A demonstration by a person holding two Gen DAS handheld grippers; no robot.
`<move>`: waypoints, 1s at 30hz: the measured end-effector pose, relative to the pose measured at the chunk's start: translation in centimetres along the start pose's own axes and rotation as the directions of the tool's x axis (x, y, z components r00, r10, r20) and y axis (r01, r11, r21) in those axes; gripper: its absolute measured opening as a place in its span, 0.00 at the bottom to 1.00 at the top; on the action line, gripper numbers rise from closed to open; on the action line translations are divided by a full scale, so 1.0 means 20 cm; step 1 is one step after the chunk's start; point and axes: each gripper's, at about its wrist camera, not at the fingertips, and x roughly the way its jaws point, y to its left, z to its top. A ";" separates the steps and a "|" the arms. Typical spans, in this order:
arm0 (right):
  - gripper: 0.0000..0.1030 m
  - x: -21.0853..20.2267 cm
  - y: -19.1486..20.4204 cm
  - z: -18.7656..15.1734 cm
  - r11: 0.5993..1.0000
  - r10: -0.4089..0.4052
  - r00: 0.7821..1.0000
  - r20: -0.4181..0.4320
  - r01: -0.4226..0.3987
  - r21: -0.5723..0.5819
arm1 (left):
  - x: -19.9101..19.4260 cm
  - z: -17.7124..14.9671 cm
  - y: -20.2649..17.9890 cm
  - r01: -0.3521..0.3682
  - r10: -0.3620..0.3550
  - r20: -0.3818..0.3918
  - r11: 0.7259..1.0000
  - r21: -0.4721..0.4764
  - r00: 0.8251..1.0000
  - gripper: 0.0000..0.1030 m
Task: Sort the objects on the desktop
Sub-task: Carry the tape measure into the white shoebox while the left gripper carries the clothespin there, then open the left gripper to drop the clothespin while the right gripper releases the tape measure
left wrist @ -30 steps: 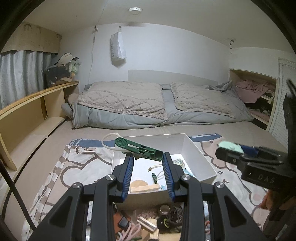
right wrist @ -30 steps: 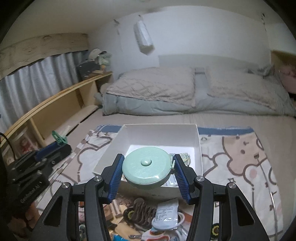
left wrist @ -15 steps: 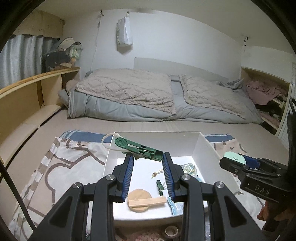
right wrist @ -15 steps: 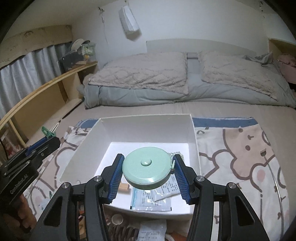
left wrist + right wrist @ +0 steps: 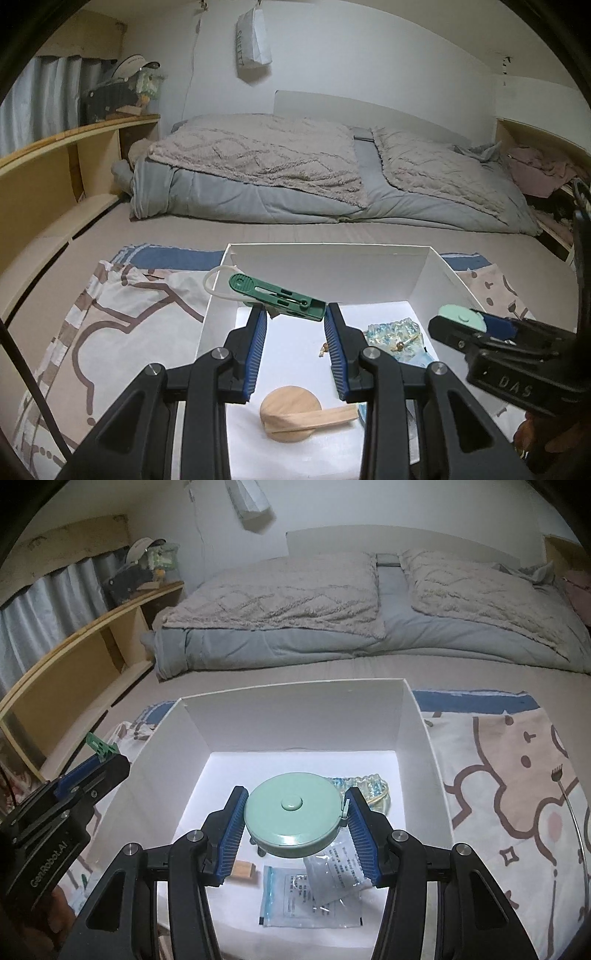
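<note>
My left gripper (image 5: 293, 314) is shut on a dark green clip (image 5: 277, 297) with a white loop and holds it over the left part of the white box (image 5: 328, 266). My right gripper (image 5: 293, 812) is shut on a round mint tape measure (image 5: 291, 818) and holds it above the middle of the white box (image 5: 295, 716). The right gripper also shows at the right of the left wrist view (image 5: 461, 325). The left gripper shows at the left of the right wrist view (image 5: 96, 764).
In the box lie a round wooden piece (image 5: 295, 411), a crinkled bluish packet (image 5: 393, 330), clear plastic sachets (image 5: 314, 897) and a small wooden block (image 5: 243, 869). The box stands on a patterned cloth (image 5: 517, 775). A bed (image 5: 314, 177) lies behind, a wooden shelf (image 5: 55, 162) at the left.
Both grippers have moved forward over the box with their objects still held. The clutter in front of the box has dropped out of view.
</note>
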 end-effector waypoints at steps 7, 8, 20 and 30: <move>0.53 0.08 -0.05 0.05 0.999 -0.006 1.000 -0.025 0.008 0.050 | 0.07 0.01 0.00 -0.001 0.000 -0.017 0.999 -0.036 1.000 0.31; 0.53 0.09 -0.05 0.05 0.999 -0.005 0.999 -0.032 0.007 0.052 | 0.09 0.01 0.00 -0.002 0.001 -0.022 0.999 -0.038 1.000 0.31; 0.53 0.14 -0.06 0.06 1.000 -0.008 0.998 -0.055 0.010 0.023 | 0.21 0.02 -0.04 0.006 -0.006 -0.065 1.000 0.000 0.998 0.31; 0.53 0.15 -0.04 0.05 1.000 -0.026 0.997 -0.066 0.025 -0.013 | 0.32 -0.02 -0.10 0.003 -0.003 -0.128 1.000 -0.001 0.992 0.31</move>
